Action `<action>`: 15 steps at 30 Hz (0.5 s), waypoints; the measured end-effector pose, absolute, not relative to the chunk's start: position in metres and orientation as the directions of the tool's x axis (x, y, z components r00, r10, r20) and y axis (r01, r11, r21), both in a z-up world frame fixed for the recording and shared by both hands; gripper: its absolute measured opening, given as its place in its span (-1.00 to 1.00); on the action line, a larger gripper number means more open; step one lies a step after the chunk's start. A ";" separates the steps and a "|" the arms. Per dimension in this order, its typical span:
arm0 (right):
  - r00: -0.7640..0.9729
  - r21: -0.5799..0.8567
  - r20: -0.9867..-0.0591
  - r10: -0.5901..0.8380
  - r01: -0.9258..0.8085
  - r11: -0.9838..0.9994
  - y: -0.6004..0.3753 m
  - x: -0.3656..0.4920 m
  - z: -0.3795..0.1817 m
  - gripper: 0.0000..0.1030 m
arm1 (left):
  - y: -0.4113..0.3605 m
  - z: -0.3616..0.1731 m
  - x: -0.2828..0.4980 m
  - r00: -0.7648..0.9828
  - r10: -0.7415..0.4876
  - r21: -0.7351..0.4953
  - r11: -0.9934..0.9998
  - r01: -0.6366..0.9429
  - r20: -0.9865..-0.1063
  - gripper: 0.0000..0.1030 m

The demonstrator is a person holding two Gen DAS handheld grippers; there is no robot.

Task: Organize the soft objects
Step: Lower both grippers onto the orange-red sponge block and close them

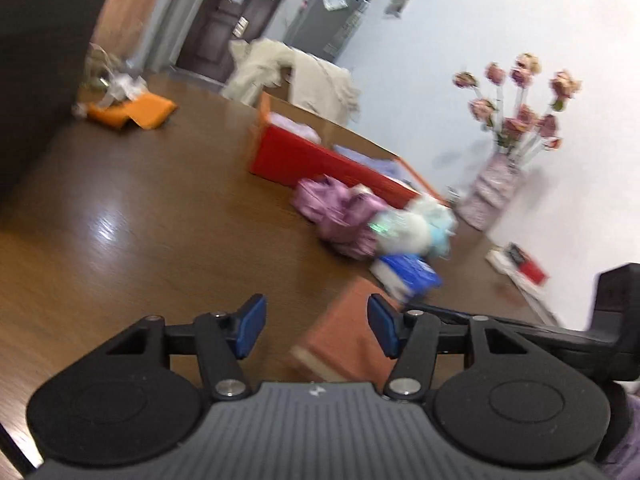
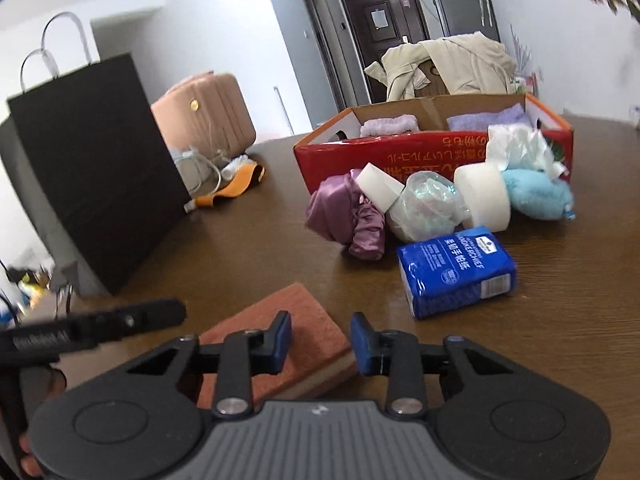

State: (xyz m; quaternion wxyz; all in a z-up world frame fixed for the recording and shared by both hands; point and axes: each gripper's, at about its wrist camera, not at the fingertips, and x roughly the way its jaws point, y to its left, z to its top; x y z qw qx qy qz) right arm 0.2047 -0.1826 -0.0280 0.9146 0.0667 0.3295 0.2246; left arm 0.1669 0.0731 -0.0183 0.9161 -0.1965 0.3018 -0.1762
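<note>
The left gripper stood wide open and empty above the brown table, its blue pads clear of everything. The right gripper was likewise spread open, holding nothing, poised over the orange sponge; whether a pad touched it I could not tell. That sponge lay flat near the table's front edge, its long axis running diagonally from near left to far right. Beyond it sat a blue tissue pack, a purple satin cloth, a clear plastic bag, a white roll and a light blue plush. Behind them, the red cardboard box held folded lavender towels in two compartments.
</note>
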 end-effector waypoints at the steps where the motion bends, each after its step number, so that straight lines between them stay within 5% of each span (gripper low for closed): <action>1: 0.690 0.265 -0.571 0.444 -0.357 0.896 -0.184 0.201 -0.027 -0.40 | 0.070 -0.020 0.164 0.743 -0.459 -0.472 0.854 0.218 -0.488 0.12; 7: 0.716 0.242 -0.583 0.384 -0.299 0.923 -0.192 0.192 -0.030 -0.47 | 0.049 -0.035 0.174 0.688 -0.486 -0.492 0.845 0.211 -0.539 -0.14; 15: 0.718 0.276 -0.553 0.423 -0.321 0.906 -0.196 0.170 -0.023 -0.47 | 0.059 -0.036 0.200 0.732 -0.430 -0.544 0.833 0.097 -0.528 0.04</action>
